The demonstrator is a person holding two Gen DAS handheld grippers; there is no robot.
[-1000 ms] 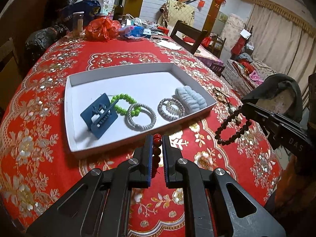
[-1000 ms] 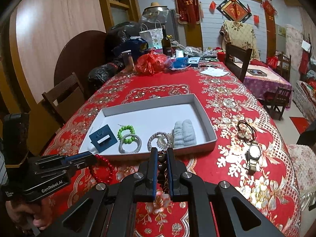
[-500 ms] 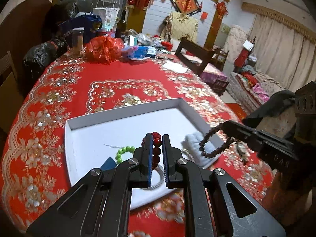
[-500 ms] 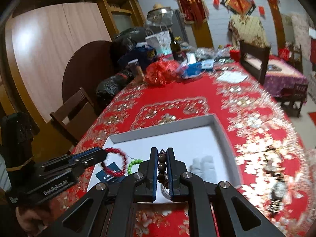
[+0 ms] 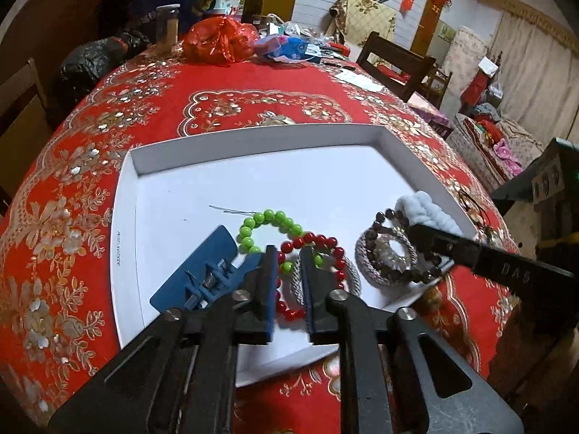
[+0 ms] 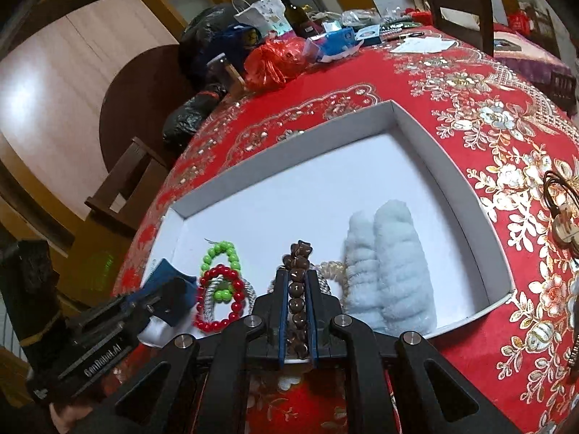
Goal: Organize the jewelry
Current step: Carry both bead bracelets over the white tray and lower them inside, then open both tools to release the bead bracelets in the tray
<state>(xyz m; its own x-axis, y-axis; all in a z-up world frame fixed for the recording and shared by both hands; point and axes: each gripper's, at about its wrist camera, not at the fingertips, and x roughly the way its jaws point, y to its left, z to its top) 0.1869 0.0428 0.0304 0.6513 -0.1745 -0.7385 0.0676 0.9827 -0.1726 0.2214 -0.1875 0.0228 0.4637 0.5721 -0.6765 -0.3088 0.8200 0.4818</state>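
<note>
A white tray on the red tablecloth holds a blue hair clip, a green bead bracelet, silver rope bangles and a pale blue scrunchie. My left gripper is low over the tray's near side, its jaws slightly apart. The red bead bracelet lies in the tray over a silver bangle, loose between the fingers. My right gripper is shut on a dark brown bead bracelet, held low over the bangles next to the scrunchie.
A watch and dark cords lie on the cloth right of the tray. Bags, a bottle and boxes crowd the table's far end. Wooden chairs stand around the table.
Both grippers have come down into the tray's near side. The left jaws have parted and the red bracelet now lies in the tray. The right gripper still holds the brown bracelet.
</note>
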